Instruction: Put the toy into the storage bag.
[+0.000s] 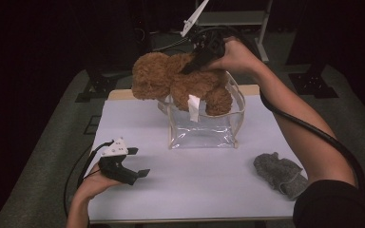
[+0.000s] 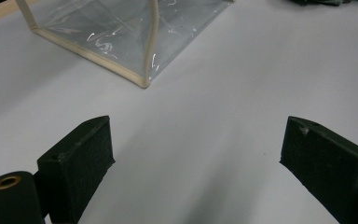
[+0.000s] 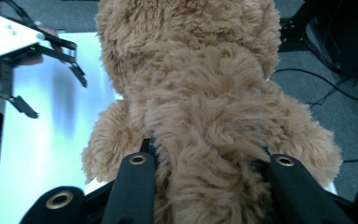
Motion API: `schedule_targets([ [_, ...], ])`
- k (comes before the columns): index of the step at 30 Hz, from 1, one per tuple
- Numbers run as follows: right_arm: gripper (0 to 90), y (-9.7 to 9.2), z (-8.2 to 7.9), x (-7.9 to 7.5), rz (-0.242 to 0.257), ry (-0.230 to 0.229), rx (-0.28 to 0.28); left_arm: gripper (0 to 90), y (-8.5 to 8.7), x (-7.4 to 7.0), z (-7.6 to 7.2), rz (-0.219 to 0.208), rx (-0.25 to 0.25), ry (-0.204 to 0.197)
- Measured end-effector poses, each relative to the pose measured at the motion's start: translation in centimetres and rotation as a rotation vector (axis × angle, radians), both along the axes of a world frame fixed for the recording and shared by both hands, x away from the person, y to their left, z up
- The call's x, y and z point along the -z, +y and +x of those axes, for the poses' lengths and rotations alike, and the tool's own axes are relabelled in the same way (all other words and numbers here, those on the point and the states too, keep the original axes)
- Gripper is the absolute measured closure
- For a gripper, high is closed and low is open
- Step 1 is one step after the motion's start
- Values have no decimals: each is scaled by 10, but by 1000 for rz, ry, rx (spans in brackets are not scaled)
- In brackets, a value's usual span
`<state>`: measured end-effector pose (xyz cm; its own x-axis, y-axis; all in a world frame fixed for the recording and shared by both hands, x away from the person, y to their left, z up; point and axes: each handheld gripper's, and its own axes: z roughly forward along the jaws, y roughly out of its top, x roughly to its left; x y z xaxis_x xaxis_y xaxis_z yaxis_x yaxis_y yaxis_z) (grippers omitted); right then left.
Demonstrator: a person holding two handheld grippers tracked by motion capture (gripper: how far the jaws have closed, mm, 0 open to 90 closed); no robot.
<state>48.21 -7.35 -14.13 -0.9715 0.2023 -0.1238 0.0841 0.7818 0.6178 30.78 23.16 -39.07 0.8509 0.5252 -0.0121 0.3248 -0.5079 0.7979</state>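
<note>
A brown plush teddy bear (image 1: pixel 176 80) hangs over the open top of a clear plastic bag (image 1: pixel 202 130) that stands at the back middle of the table. My right gripper (image 1: pixel 195 64) is shut on the bear's body from behind. In the right gripper view the fur (image 3: pixel 200 93) bulges between the two black jaws of that gripper (image 3: pixel 209 179). My left gripper (image 1: pixel 140 162) rests in a hand near the table's front left, open and holding nothing. Its own view has the jaws wide apart (image 2: pixel 196 158) over bare table, with a corner of the clear bag (image 2: pixel 116 42) ahead.
A crumpled grey cloth (image 1: pixel 281 173) lies at the front right of the pale table (image 1: pixel 195 194). The right gripper's cable runs along the forearm. Dark floor, stands and cables surround the table. The left gripper (image 3: pixel 53 91) appears far off in the right gripper view.
</note>
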Motion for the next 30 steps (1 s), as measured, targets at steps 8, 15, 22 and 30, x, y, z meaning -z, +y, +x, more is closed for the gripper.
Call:
schedule_targets([
  [8,656,-18,17,15,41,44,55,84,0,0,0,1,0,-1],
  [15,656,-42,37,26,24,54,134,84,-1,1,0,-3,3,6],
  [22,656,-59,42,35,23,63,167,84,0,0,0,-3,5,0],
  [30,657,-68,39,54,25,82,175,84,-2,0,-1,2,10,1],
])
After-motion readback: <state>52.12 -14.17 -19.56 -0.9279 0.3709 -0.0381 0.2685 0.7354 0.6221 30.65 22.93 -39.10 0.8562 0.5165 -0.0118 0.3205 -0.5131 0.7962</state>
